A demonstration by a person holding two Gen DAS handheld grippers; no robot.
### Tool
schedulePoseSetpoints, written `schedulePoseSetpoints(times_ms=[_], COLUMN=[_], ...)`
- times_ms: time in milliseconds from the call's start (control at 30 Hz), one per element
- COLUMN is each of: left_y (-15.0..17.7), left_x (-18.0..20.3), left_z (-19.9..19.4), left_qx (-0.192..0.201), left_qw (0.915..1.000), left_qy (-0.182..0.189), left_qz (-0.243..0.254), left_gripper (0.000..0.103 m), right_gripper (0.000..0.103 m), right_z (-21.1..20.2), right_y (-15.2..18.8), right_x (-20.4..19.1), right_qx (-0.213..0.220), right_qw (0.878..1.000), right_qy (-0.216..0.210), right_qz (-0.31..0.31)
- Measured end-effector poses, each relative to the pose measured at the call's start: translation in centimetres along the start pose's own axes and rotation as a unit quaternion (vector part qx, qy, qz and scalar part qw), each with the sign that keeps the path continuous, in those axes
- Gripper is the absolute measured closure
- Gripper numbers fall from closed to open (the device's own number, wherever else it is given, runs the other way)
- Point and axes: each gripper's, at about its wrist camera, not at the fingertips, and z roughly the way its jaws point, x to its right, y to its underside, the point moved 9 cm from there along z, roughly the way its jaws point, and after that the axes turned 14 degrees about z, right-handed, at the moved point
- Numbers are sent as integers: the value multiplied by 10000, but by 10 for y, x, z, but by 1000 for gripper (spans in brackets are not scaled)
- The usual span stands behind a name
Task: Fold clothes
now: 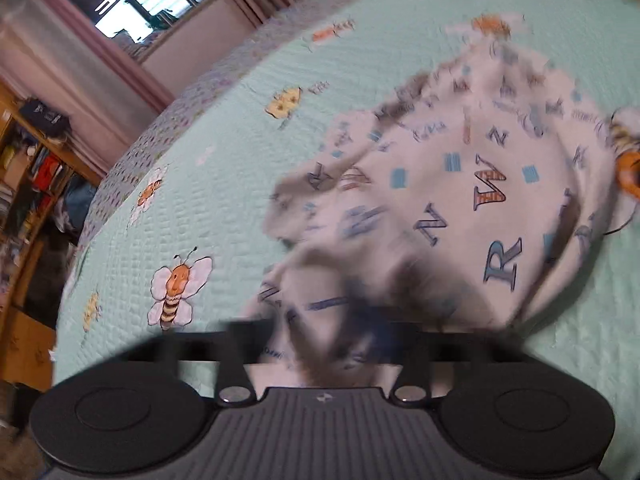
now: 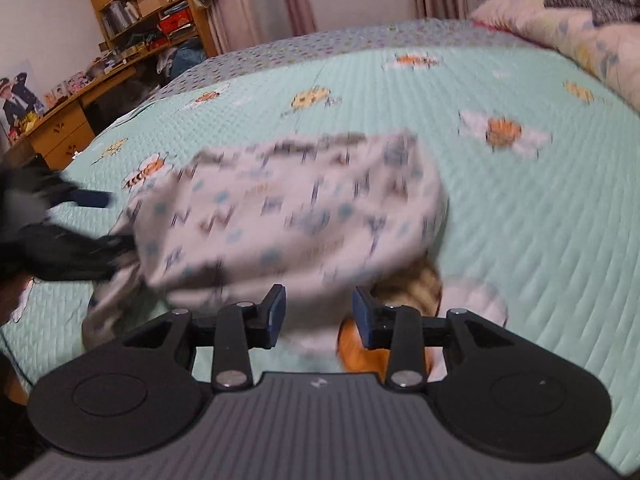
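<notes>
A white garment [image 1: 460, 184] printed with blue letters lies bunched on the mint bedspread [image 1: 216, 168]. My left gripper [image 1: 356, 316] is blurred, its dark fingers together with a fold of the cloth gathered around them. The right wrist view shows that same left gripper [image 2: 60, 248] at the left edge, with the garment [image 2: 288, 216] drawn to a point at its tip. My right gripper [image 2: 320, 314] stands open just over the near hem, its blue pads [image 2: 276, 312] apart and not pressing the cloth. An orange striped patch [image 2: 408, 284] shows beneath the hem.
The bedspread [image 2: 520, 208], printed with bees and flowers, stretches to the right and far side. A pale quilt or pillow [image 2: 568, 36] lies at the back right. A wooden shelf [image 2: 140, 12] and a desk [image 2: 68, 120] stand beyond the bed's left edge.
</notes>
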Motion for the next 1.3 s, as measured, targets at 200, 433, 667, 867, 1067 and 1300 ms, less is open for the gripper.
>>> schedulePoseSetpoints(times_ms=[200, 433, 667, 867, 1067, 1300], left_y=[-72, -89, 33, 107, 125, 110], left_x=[-84, -206, -227, -203, -162, -125], left_z=[-48, -146, -56, -44, -53, -38], left_qx=[754, 1301, -848, -1236, -567, -534], left_qw=[9910, 9522, 9473, 9260, 9487, 9582], left_qy=[-737, -2035, -1996, -2072, -1537, -1199], left_qz=[-819, -1871, -2356, -2903, -2704, -2543], left_gripper=[100, 100, 80, 63, 43, 25], right_gripper=[64, 64, 64, 63, 47, 40], right_z=[-14, -22, -8, 15, 58, 143], right_y=[9, -10, -10, -29, -57, -63], right_x=[20, 49, 38, 24, -19, -87], right_qx=[310, 642, 526, 458, 347, -78], right_qw=[9991, 9969, 9981, 9970, 9952, 9911], right_qy=[199, 358, 255, 110, -266, -247], right_qz=[212, 276, -216, -607, -877, -1309])
